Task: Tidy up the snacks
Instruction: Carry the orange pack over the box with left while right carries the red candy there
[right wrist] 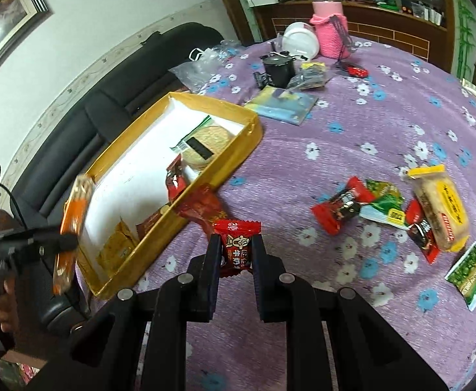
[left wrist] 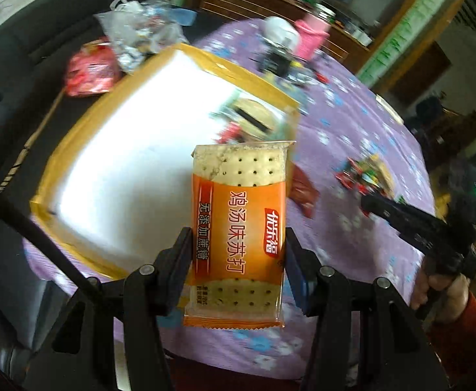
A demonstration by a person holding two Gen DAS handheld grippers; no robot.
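left hand-held gripper [left wrist: 238,254] clamps cracker packet [left wrist: 238,228], box [left wrist: 91,260] just beyond | right hand-held gripper [right wrist: 236,251] clamps red candy [right wrist: 237,246], snack pile [right wrist: 400,215] to its right

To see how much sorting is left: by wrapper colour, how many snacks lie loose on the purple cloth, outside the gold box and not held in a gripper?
Red-and-black candies: 2
Green packets: 2
Yellow cracker pack: 1
Dark red packet: 1
Total: 6
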